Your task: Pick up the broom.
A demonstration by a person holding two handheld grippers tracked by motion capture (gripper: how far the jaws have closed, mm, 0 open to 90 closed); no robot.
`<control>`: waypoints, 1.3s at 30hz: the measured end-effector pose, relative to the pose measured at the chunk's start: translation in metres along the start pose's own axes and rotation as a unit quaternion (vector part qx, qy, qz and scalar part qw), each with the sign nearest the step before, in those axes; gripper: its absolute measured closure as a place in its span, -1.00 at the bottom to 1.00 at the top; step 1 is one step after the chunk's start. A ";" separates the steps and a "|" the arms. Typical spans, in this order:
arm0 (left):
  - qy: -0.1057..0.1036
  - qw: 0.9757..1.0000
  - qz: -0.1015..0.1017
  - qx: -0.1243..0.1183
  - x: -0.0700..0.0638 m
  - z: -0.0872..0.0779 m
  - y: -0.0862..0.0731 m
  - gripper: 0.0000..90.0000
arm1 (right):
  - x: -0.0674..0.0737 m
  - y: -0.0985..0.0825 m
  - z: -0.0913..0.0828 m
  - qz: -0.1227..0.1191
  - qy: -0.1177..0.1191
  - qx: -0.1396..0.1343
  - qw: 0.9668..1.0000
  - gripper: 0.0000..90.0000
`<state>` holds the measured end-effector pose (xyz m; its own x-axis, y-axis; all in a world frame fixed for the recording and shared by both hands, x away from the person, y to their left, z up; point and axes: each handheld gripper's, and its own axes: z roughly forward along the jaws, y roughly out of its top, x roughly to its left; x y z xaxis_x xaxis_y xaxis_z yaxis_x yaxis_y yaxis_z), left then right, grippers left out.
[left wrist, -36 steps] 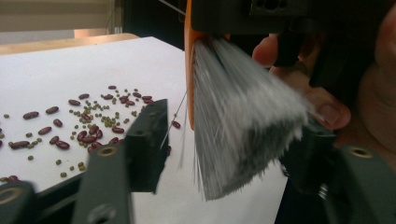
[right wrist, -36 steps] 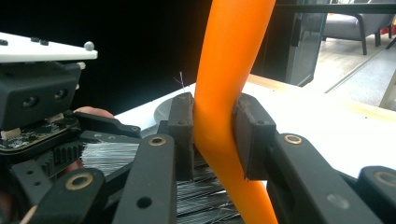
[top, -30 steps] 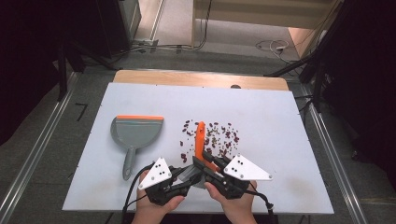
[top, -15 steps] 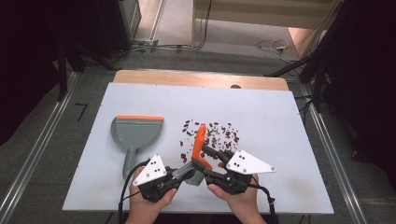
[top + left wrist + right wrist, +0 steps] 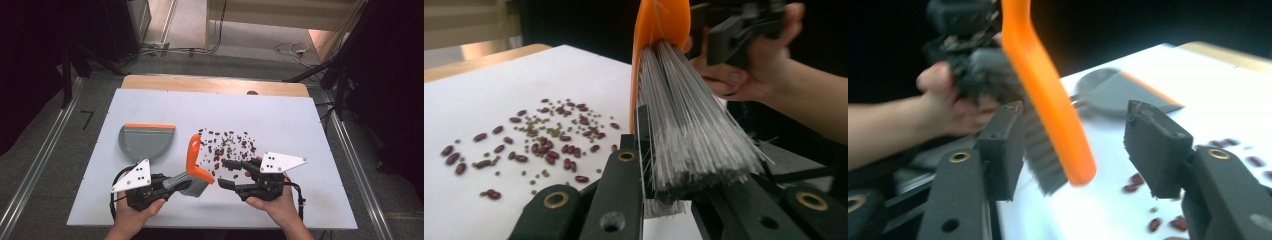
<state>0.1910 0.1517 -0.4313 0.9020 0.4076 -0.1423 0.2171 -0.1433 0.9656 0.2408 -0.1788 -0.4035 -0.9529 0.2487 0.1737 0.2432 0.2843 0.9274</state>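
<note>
Orange brush [image 5: 194,161] (grey bristles), grey orange-edged dustpan [image 5: 146,140], dark red beans [image 5: 230,144].

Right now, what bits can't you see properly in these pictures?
- Left gripper pads: in the left gripper view the brush bristles cover them.
- Dustpan: blurred in the right gripper view, partly behind the brush handle.
- Small green beans: too tiny to count in the high view.
- Right gripper: its cable runs off the bottom edge of the high view.
</note>
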 end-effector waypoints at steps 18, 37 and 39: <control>-0.112 0.993 0.028 0.023 -0.015 0.015 0.005 0.93 | 0.013 -0.013 0.024 -0.029 0.145 0.084 0.985 0.22; -0.150 0.988 0.016 0.020 -0.014 0.017 0.003 0.90 | 0.021 -0.013 0.033 -0.040 0.174 0.111 0.978 0.52; -0.153 0.988 0.006 0.015 -0.011 0.017 0.001 0.85 | 0.022 -0.011 0.033 -0.034 0.161 0.110 0.980 0.52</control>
<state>0.1872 0.1319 -0.4318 0.9744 0.1142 -0.1938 0.2118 -0.1759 0.9613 0.2231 -0.1463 -0.4206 -0.9676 -0.0731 0.2419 0.1760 0.4919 0.8527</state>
